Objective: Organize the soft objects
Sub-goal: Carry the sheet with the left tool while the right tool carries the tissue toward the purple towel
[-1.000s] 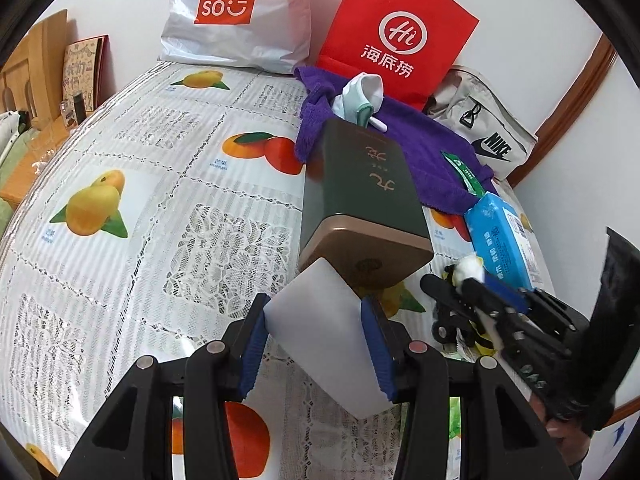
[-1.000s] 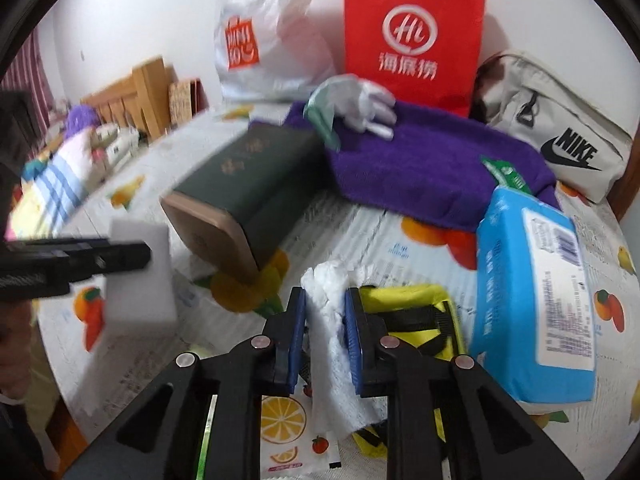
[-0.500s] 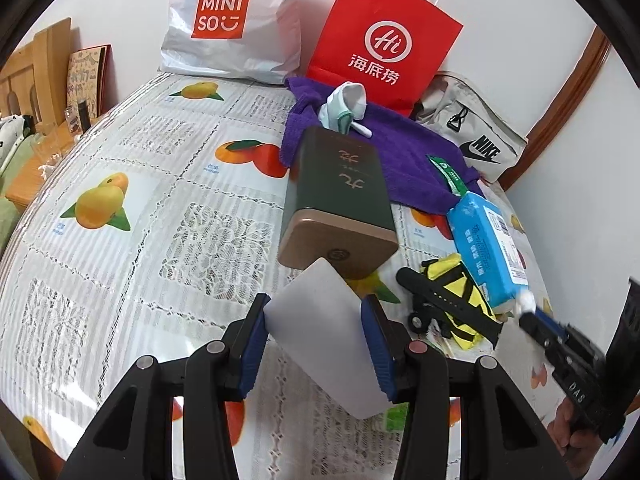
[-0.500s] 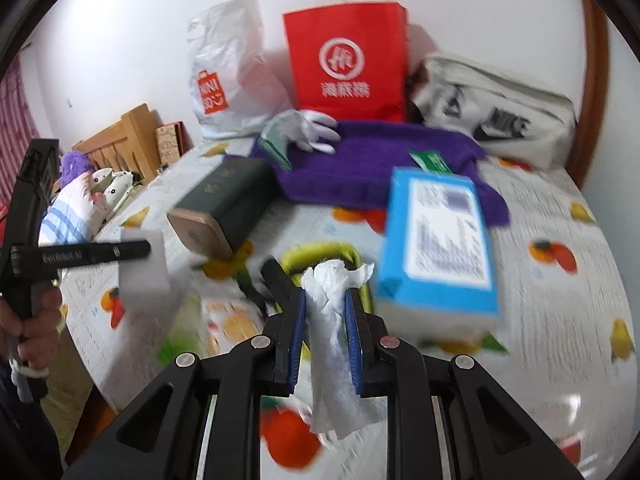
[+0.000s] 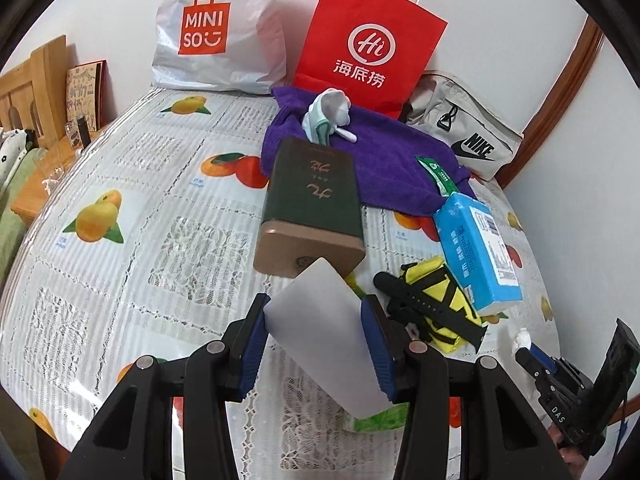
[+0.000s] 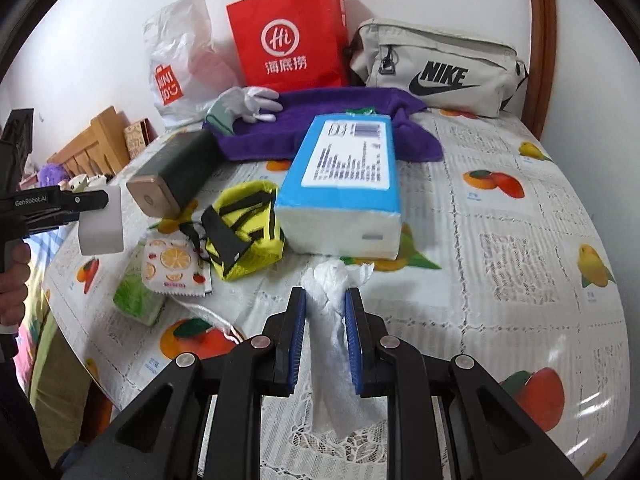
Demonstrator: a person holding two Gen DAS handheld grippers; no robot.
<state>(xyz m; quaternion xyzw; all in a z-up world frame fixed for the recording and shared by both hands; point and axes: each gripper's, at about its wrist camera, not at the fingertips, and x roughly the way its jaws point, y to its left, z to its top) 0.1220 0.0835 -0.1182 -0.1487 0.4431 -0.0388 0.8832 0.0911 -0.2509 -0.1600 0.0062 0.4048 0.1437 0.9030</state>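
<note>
A: What has the left gripper (image 5: pixel 316 344) got?

B: Its blue pads are clenched on a white rectangular sponge block (image 5: pixel 326 336), one pad on each side. The block sticks out past the fingertips toward twelve o'clock and hangs above the fruit-print plastic tablecloth (image 5: pixel 132 248).

A: And the right gripper (image 6: pixel 326 332)?

B: Clamped on a crumpled white paper tissue (image 6: pixel 330 312). The tuft pokes out at twelve o'clock, and the tail hangs down between the fingers toward six.

A: What lies ahead of the right one?

B: At twelve o'clock, just past the tuft, a blue plastic-wrapped pack of tissues (image 6: pixel 348 184) lies flat on the cloth. At ten o'clock, touching that pack, is a yellow fabric pouch with black straps (image 6: pixel 246 228). Beside it at nine o'clock is a small sachet printed with a lemon slice (image 6: pixel 176 264), resting on a green packet (image 6: pixel 134 296).

A: Further back?

B: A purple terry towel (image 6: pixel 320 116) is spread at twelve o'clock with a white fabric glove (image 6: pixel 250 102) on its left end. A dark green box with a gold end cap (image 6: pixel 176 172) lies on its side at ten o'clock. Against the wall stand a white plastic shopping bag (image 6: pixel 180 52), a red paper carrier bag (image 6: pixel 292 36) and a grey fabric waist bag (image 6: pixel 436 64).

A: Can the right camera see the other hand?

B: Yes, at nine o'clock, at the table's edge, with the sponge block off the cloth.
</note>
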